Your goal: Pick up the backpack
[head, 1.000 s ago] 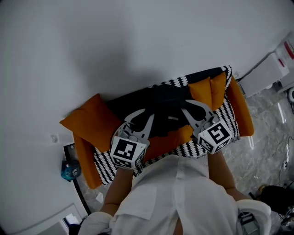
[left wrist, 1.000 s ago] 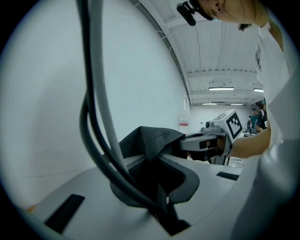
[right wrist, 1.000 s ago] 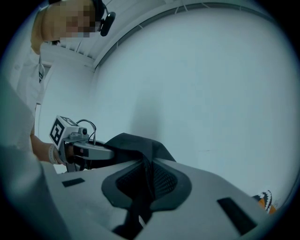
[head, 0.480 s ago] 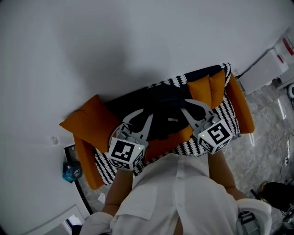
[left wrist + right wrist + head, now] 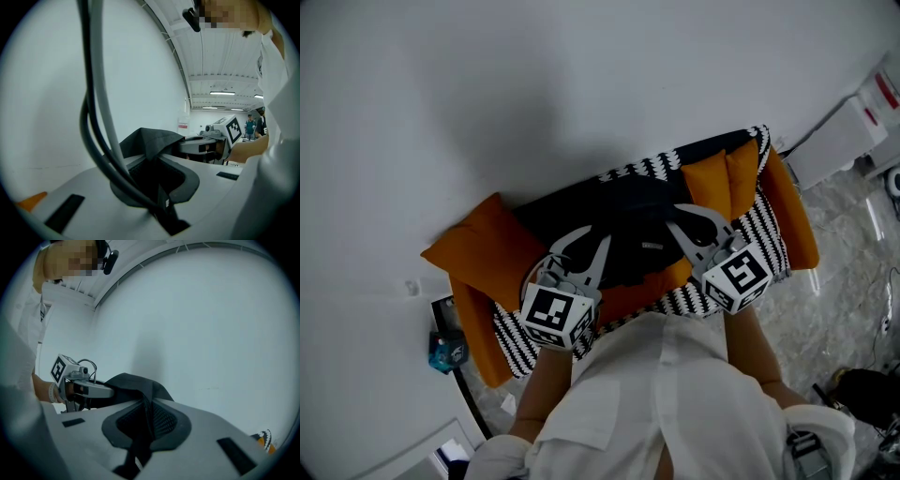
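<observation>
The black backpack (image 5: 637,230) hangs over the seat of a sofa (image 5: 750,239) with a black-and-white cover and orange cushions (image 5: 478,246). My left gripper (image 5: 600,234) is shut on a black strap at the pack's left side. My right gripper (image 5: 678,217) is shut on a mesh-padded strap at its right side. In the left gripper view the jaws (image 5: 161,194) pinch the dark strap, the backpack (image 5: 152,138) peaks above them, and the right gripper (image 5: 220,133) shows beyond. In the right gripper view the jaws (image 5: 143,432) clamp the mesh strap below the backpack (image 5: 133,383), with the left gripper (image 5: 89,389) behind.
A white wall stands right behind the sofa. White equipment (image 5: 848,141) with a cable sits on the marble floor at the right. A small blue object (image 5: 445,347) lies on the floor at the sofa's left end. My own white-sleeved body fills the near foreground.
</observation>
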### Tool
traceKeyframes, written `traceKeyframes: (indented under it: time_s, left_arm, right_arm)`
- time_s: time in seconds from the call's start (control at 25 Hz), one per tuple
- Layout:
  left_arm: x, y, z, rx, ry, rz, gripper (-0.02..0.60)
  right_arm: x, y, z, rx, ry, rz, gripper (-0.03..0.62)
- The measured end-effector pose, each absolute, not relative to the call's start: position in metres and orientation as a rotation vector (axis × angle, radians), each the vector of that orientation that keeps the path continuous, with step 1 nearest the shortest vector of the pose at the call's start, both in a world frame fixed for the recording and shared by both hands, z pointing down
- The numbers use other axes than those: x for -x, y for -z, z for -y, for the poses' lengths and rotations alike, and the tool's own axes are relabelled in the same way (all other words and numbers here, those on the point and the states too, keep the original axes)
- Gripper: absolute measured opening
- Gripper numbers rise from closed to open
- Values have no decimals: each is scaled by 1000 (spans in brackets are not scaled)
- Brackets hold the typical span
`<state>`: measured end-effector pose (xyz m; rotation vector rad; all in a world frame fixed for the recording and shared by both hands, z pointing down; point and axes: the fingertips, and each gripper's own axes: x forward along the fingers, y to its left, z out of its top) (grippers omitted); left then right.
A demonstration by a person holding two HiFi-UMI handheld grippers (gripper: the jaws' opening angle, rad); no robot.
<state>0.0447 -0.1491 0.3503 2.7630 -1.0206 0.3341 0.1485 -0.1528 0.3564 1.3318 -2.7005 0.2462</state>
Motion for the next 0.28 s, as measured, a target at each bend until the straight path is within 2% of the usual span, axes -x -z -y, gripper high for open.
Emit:
traceKeyframes:
  time_s: [0.28]
  left_arm:
    - [-44, -353, 146, -2753, -337, 1031, 46]
  right_arm:
    - [-147, -358, 150, -1308, -245, 2710, 35]
